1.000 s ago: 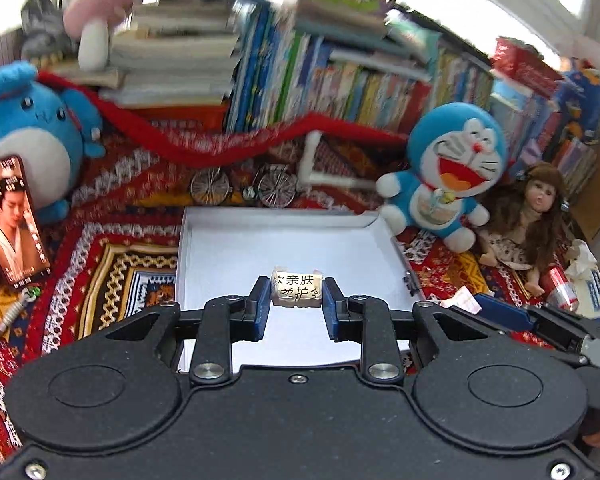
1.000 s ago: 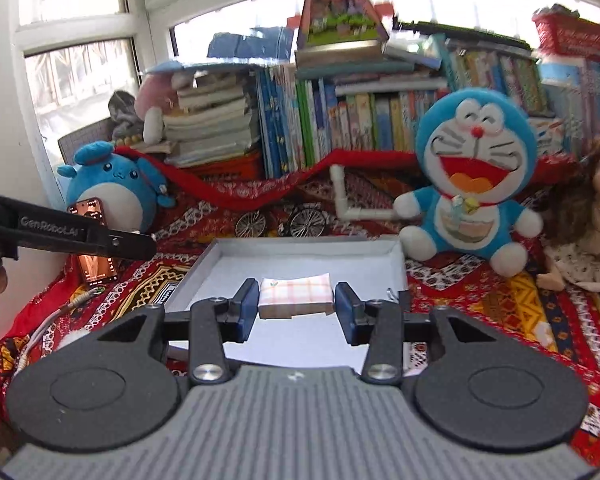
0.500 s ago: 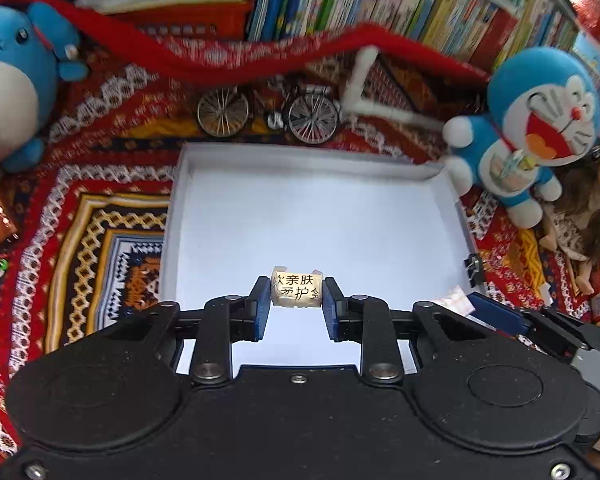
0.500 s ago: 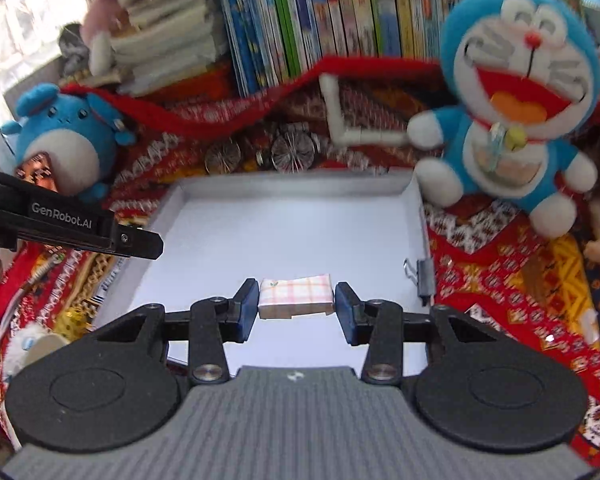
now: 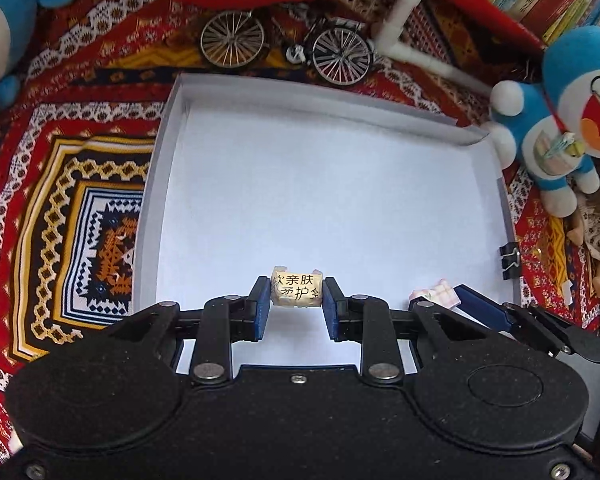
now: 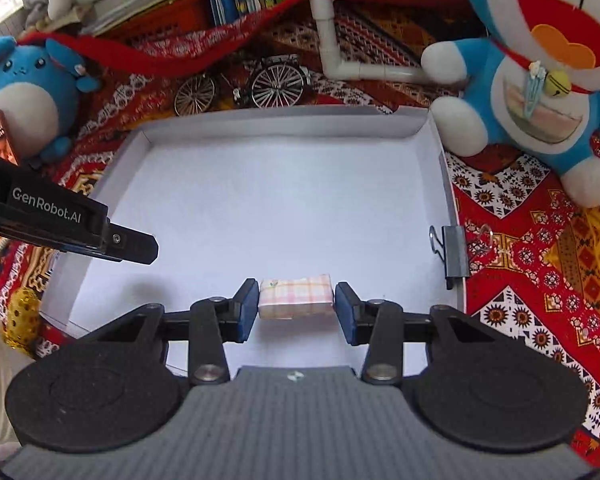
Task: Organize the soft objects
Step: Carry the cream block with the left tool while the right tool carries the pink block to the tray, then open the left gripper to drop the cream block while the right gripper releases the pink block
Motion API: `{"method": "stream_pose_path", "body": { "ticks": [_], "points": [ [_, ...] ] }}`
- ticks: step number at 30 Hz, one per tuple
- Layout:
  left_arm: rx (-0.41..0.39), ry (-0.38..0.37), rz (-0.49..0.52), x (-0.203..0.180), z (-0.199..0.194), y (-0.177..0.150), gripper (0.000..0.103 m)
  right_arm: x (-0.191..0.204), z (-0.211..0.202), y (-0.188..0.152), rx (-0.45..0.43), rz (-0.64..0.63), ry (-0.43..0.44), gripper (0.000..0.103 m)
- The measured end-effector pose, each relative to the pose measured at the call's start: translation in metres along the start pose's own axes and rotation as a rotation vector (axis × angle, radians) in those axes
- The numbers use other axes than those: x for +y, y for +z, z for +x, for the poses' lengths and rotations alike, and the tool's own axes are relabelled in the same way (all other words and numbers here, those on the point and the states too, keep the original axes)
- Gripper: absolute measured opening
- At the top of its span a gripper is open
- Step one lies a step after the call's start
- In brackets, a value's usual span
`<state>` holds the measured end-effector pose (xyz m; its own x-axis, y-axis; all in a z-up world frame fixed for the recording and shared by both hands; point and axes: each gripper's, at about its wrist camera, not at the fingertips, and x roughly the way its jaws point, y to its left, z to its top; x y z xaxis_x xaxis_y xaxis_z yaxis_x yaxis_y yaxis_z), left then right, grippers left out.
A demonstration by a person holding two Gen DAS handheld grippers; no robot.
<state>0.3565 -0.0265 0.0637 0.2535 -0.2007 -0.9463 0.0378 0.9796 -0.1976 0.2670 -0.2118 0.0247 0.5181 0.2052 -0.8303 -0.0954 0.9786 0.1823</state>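
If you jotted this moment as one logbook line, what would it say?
left gripper: shut on beige tissue pack | right gripper: shut on pink plaid pack | both above white tray

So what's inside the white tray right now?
The white tray looks bare inside; both packs hang above it in the fingers. The strip nearest the cameras is hidden behind the grippers.

Left gripper (image 5: 296, 308) clamped on pack (image 5: 297, 292), pointing steeply down; right gripper (image 6: 296, 307) (at its 3 o'clock) clamped on pack too.
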Motion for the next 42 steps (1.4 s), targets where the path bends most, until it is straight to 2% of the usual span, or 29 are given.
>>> {"method": "stream_pose_path", "body": {
  "ticks": [9,19,23,31,42],
  "points": [
    [0.070,0.023,-0.024,0.004,0.018,0.001,0.026,0.005,0.006,0.001,0.013,-0.017,-0.015,0.049],
    [0.072,0.024,-0.039,0.008,0.021,0.002,0.029,0.008,0.006,0.000,0.003,-0.028,-0.028,0.052],
    [0.051,0.025,-0.025,0.006,0.017,0.000,0.036,0.008,0.005,-0.001,-0.002,-0.028,-0.021,0.061],
    [-0.012,0.000,-0.010,0.003,-0.004,-0.004,0.042,0.012,-0.010,-0.002,-0.046,-0.054,-0.033,0.062],
    [-0.183,-0.056,0.049,-0.002,-0.058,-0.033,0.047,0.017,-0.055,-0.014,-0.156,-0.077,-0.011,0.068]
  ]
}}
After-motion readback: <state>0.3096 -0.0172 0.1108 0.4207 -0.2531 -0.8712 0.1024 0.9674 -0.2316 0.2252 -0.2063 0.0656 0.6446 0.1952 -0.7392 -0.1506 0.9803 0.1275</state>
